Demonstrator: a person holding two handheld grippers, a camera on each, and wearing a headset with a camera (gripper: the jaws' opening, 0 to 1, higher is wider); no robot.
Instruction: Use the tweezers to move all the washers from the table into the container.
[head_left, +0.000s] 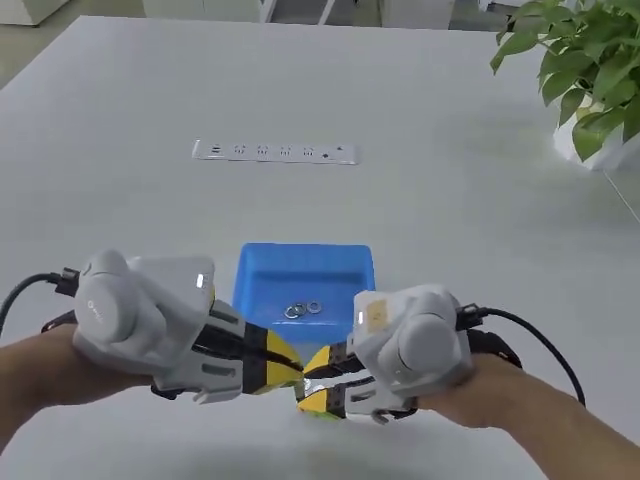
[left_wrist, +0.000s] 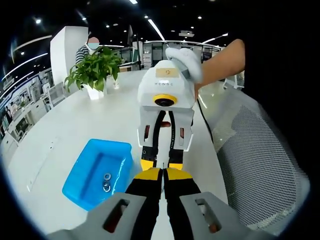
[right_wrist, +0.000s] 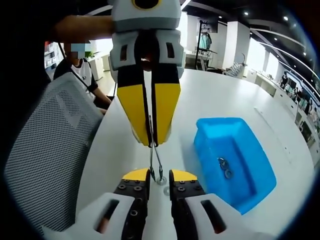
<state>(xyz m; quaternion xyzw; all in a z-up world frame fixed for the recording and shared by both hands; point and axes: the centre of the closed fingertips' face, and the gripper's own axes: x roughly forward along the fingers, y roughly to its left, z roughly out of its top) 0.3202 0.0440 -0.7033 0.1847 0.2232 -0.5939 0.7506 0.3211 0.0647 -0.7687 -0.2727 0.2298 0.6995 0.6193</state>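
Broadly, a white table (head_left: 450, 220) bears a power strip (head_left: 275, 152) and potted plant (head_left: 590, 70).

the left gripper (head_left: 290, 368) has a rounded, pale grey moulded housing with a small lit bluish-white bar (head_left: 200, 282) on top, and a black left cable (head_left: 30, 285) leaves its rear. the right gripper (head_left: 312, 393) is the same pale grey, with a yellow square label (head_left: 375, 314) on top and a black right cable (head_left: 540, 340) looping behind it. a dark strap (head_left: 497, 352) sits at the right wrist. both grippers have black fingers (right_wrist: 136, 200) capped in yellow. in the right gripper view, small screws (right_wrist: 134, 212) dot the black parts, and the grey base below has slotted openings. lettering on the right gripper's front is too small to read.
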